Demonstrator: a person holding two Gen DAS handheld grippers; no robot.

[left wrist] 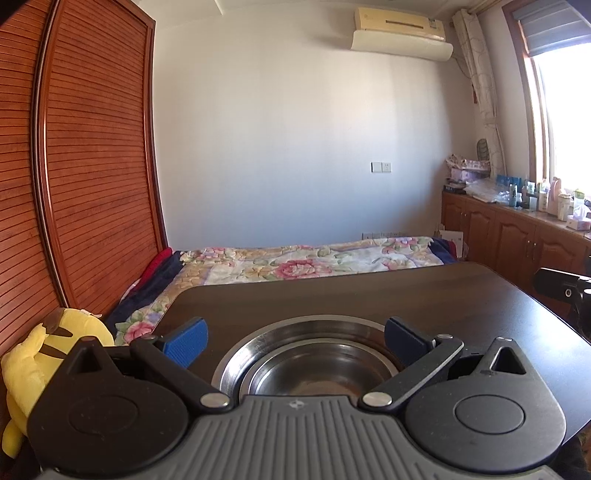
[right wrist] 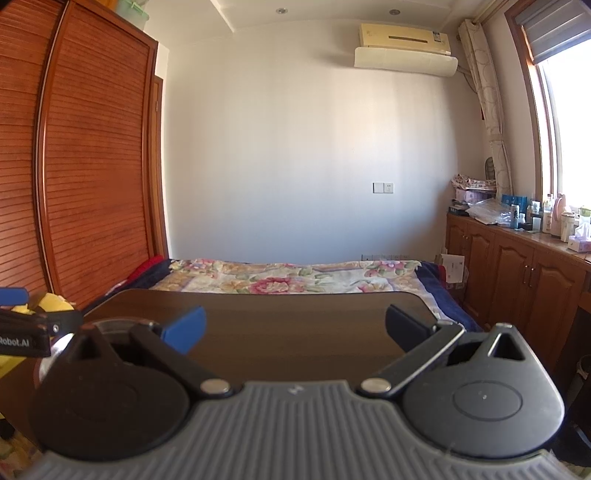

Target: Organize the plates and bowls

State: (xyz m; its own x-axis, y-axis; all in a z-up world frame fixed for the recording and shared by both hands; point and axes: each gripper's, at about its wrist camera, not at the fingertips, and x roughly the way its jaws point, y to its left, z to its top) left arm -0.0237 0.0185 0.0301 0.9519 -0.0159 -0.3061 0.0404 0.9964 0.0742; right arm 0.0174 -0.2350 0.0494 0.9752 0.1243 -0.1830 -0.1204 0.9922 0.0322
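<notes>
The left gripper [left wrist: 295,338] was released, its blue pads [left wrist: 188,341] spread wide and holding nothing. Just below and between them sat a steel bowl [left wrist: 314,373] nested inside a steel plate [left wrist: 236,354], both on the dark table [left wrist: 406,295]. The pads stood to either side of the stack's rim; whether they touched it could not be told. Part of the stack was hidden under the gripper's grey body.

The right gripper [right wrist: 295,328] was also released, pads [right wrist: 186,332] wide apart over bare table [right wrist: 295,332], grasping nothing. Far to its left, the plate's rim [right wrist: 110,324] showed as a thin curved edge, mostly hidden behind the gripper's own linkage. Beside that, at the frame's left edge, part of the left gripper [right wrist: 26,332] was in view.

Beyond the table, ahead of both grippers, lay a bed [left wrist: 295,262] with a floral cover. A louvred wooden wardrobe [left wrist: 92,166] stood to the left, with a yellow plush toy [left wrist: 37,369] at its foot. A low cabinet [left wrist: 517,229] crowded with bottles ran along the right under a window [left wrist: 565,118], and an air conditioner [left wrist: 402,33] hung high on the far wall.
</notes>
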